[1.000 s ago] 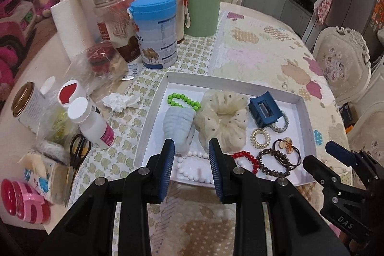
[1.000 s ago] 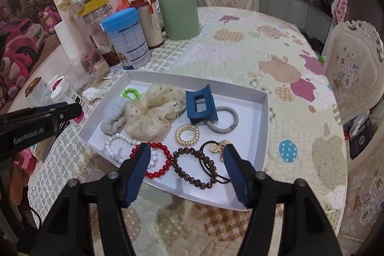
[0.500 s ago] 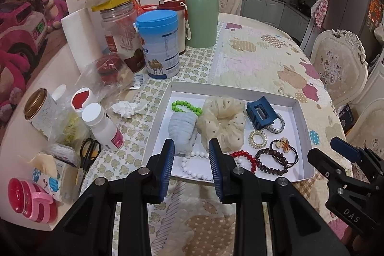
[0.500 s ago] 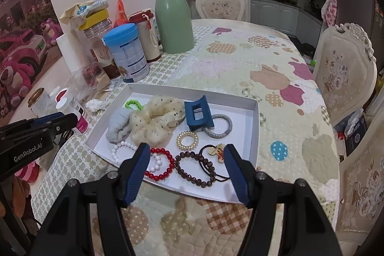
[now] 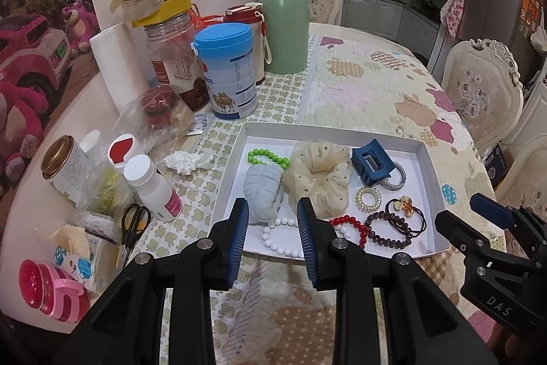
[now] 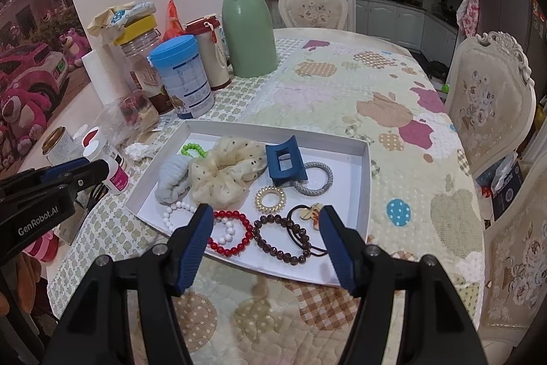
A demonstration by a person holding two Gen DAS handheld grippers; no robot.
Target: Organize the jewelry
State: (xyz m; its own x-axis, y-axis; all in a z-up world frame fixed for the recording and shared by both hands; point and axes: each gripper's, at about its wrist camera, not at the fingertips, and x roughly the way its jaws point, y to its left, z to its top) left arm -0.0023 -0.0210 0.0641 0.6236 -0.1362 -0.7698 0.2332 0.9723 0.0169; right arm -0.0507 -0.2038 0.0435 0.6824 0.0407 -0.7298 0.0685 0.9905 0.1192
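A white tray on the table holds a cream scrunchie, a pale blue scrunchie, a blue claw clip, green beads, white beads, red beads, brown beads, a gold coil tie and a grey tie. My left gripper is open and empty, near the tray's front edge. My right gripper is wide open and empty, above the tray's front edge.
Left of the tray stand a blue-lidded can, a green flask, a jar, a paper roll, small bottles, scissors and a crumpled tissue. Chairs stand on the right.
Both grippers have pulled back and up from the tray, so the tray looks smaller and farther. Both stay open and empty. The tray's contents have not moved.
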